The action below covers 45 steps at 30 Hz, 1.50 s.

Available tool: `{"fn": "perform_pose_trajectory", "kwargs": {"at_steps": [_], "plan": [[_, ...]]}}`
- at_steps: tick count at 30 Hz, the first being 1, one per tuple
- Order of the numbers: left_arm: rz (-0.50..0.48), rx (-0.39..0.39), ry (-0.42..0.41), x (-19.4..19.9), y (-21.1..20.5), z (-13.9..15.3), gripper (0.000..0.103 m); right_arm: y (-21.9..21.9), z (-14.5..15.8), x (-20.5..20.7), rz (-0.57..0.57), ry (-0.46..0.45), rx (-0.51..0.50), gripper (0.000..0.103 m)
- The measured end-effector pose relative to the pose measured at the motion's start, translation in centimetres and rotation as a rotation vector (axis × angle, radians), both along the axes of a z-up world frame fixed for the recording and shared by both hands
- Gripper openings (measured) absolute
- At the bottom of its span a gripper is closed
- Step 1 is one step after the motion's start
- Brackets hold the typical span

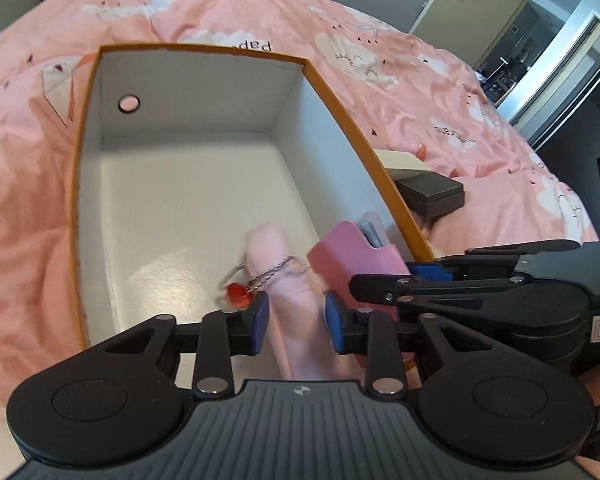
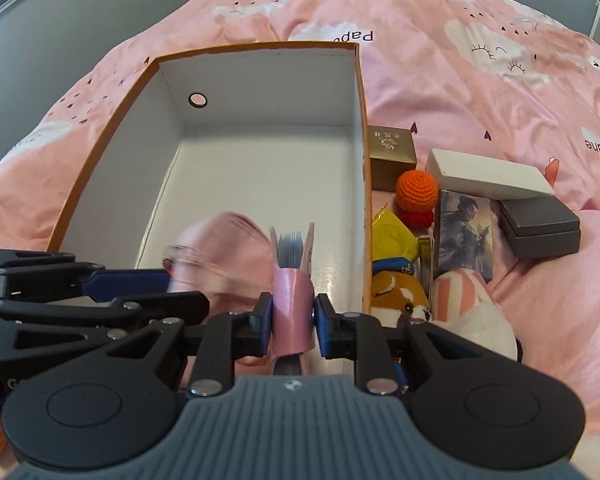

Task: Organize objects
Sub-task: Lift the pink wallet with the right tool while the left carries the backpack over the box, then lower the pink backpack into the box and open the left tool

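An open white box with an orange rim (image 1: 80,168) (image 2: 100,148) lies on the pink bed. My left gripper (image 1: 296,322) is shut on a pale pink soft roll (image 1: 292,312) with a chain and red heart charm (image 1: 240,294), held over the box's near end. My right gripper (image 2: 290,320) is shut on a pink holder with grey cards in it (image 2: 292,300), just to the right of the roll (image 2: 224,248). The holder (image 1: 352,256) and the right gripper's fingers (image 1: 432,270) also show in the left wrist view.
Right of the box lie a gold box (image 2: 392,156), an orange crochet ball (image 2: 416,190), a white box (image 2: 484,176), a dark grey box (image 2: 540,232) (image 1: 432,196), a picture card (image 2: 464,236), a yellow pouch (image 2: 392,236) and plush toys (image 2: 464,312).
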<state>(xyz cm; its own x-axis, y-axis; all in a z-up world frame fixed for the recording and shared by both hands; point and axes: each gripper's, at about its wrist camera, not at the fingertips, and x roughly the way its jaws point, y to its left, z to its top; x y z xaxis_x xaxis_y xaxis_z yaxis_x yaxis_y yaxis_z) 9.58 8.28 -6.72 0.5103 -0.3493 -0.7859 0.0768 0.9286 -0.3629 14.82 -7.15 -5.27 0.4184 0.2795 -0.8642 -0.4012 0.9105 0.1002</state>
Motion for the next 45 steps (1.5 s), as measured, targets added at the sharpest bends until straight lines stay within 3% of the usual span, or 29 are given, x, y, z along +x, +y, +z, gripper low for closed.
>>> {"fn": "perform_pose_trajectory", "kwargs": {"at_steps": [5,9,11,13,17,22,26,29,31,34,36,43,45], "plan": [[0.026,-0.128,0.059,0.7,1.1,-1.4,0.033,-0.2,-0.1,0.1,-0.002,0.012,0.006,0.024],[0.039,-0.158,0.062,0.9,1.2,-1.8,0.033,-0.2,0.0,0.1,-0.006,0.014,0.012,0.025],[0.038,-0.175,0.060,1.0,1.1,-2.0,0.026,-0.5,0.2,0.1,-0.011,0.015,0.021,0.028],[0.033,-0.169,0.053,0.9,1.0,-2.0,0.023,-0.7,0.3,0.1,-0.013,0.018,0.036,0.028],[0.005,-0.118,0.018,0.7,0.3,-1.4,0.007,-0.9,0.5,-0.1,-0.008,0.021,0.045,0.030],[-0.039,-0.078,0.005,0.6,-0.5,-1.2,0.002,-1.1,1.5,-0.6,-0.002,-0.031,0.032,0.041],[-0.036,-0.056,0.025,0.7,-0.7,-1.5,0.003,-1.8,1.9,-0.7,-0.002,-0.035,0.060,0.040],[-0.011,-0.021,0.012,0.5,-0.2,-0.9,0.008,-2.3,2.3,-0.9,-0.002,-0.044,0.079,0.040],[0.009,0.047,0.023,0.7,0.0,-0.5,0.011,-2.3,2.5,-1.0,0.004,-0.057,0.081,0.040],[0.015,0.179,0.032,1.4,0.1,-0.2,0.033,-2.1,2.6,-0.8,0.030,-0.064,0.098,0.041],[-0.012,0.237,0.056,2.0,0.0,-0.3,0.040,-2.2,2.7,-0.8,0.025,-0.073,0.095,0.041],[-0.085,0.346,0.144,3.7,-1.5,-2.7,0.049,-3.4,2.9,-0.5,0.005,-0.071,0.154,0.042],[-0.083,0.376,0.148,3.8,-1.9,-3.2,0.049,-3.3,3.1,-0.6,0.006,-0.091,0.142,0.050]]}}
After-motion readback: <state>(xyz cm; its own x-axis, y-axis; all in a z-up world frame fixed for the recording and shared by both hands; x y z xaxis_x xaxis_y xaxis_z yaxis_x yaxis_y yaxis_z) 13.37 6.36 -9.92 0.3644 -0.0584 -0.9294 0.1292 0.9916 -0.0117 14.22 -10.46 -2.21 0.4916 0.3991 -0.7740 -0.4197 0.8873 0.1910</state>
